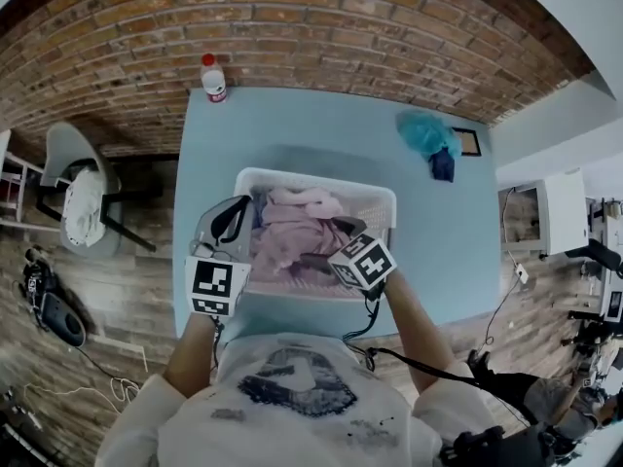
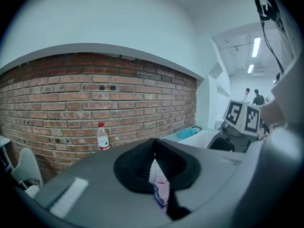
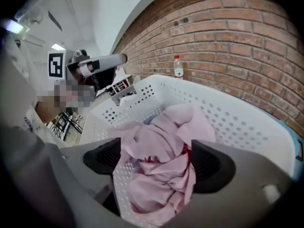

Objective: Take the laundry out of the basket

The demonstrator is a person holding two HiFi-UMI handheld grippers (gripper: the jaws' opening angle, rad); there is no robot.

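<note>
At the basket's left rim, our left gripper pinches a pale cloth. Our right gripper gapes wide around pink laundry inside the basket.

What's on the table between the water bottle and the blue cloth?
Nothing. In the head view, the table is bare between the bottle and the blue cloth.

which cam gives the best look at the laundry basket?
Head view: the basket shows from above, nearly whole. Right gripper view gives only its perforated inner wall; left gripper view, a far corner.
</note>
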